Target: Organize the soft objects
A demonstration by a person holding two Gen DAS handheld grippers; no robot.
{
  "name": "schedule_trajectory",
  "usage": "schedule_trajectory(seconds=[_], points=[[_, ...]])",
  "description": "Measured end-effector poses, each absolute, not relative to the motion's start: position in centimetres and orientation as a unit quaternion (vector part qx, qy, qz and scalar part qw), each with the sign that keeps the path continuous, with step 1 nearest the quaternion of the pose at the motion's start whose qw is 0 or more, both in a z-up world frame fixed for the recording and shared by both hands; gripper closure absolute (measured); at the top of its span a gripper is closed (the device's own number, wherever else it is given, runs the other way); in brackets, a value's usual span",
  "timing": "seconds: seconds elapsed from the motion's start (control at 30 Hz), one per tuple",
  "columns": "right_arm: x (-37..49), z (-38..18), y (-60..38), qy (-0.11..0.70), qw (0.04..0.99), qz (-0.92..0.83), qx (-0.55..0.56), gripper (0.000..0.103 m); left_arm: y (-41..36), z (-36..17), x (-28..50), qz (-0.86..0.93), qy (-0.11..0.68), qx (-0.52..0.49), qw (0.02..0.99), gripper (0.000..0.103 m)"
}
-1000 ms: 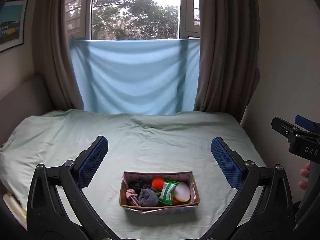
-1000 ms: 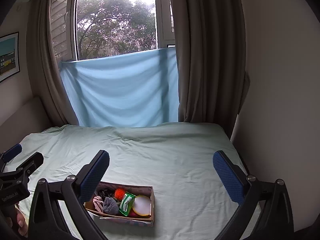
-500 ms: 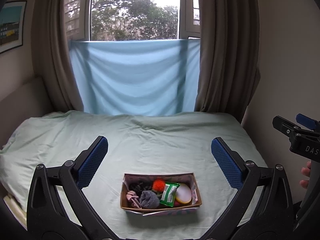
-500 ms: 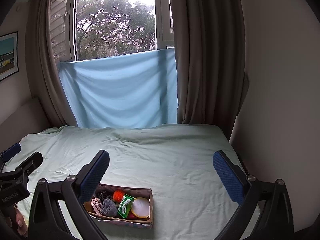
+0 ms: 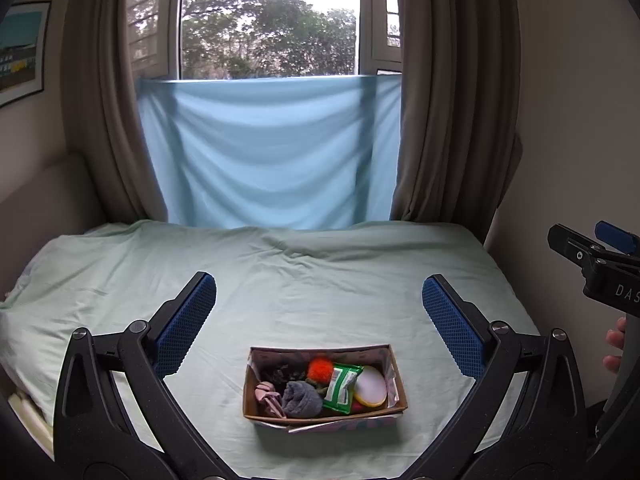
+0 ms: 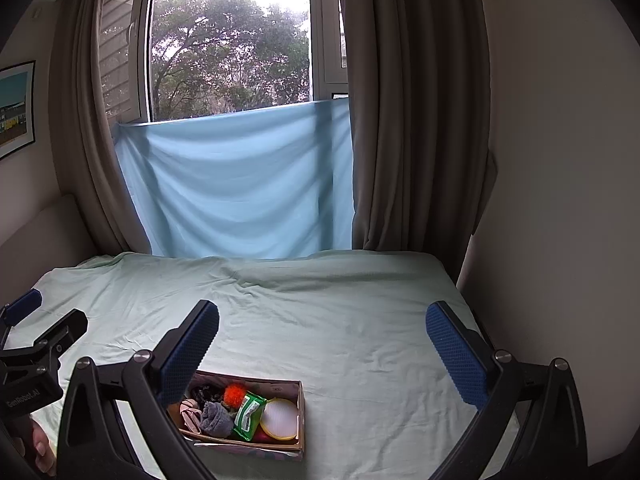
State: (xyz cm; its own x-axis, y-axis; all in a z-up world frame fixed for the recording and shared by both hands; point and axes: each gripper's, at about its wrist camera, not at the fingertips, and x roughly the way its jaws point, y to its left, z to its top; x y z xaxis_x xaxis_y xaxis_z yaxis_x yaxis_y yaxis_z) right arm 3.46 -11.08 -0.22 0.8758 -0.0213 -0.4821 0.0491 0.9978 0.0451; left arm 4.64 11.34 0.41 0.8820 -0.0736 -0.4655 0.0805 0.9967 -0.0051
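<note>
both tongs, left (image 5: 320,320) and right (image 6: 322,340), spread and empty above the bed (image 5: 320,272). risk: packed box (image 5: 324,384) sits on soft sheet; a downward push could tip it.

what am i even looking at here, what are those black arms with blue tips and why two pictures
There is no robot: a person holds a handheld clamp in each hand, each with a camera looking along its two blue-padded fingers. One picture looks out from the left gripper, the other from the right gripper, so each view catches the other tool at its edge. Both are wide open and hold nothing. On the bed sits a cardboard box with a grey sock, an orange pompom, a green packet and a round white pad.
</note>
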Motion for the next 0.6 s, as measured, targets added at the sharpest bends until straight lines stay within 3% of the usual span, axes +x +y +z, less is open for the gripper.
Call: schedule_trajectory(seconds=[0.6], points=[[4.9,-0.3,-11.4,0.253,0.967,-0.019,0.029,0.000,11.7,0.2,5.1,-0.046,0.220,-0.001,0.974,0.000]])
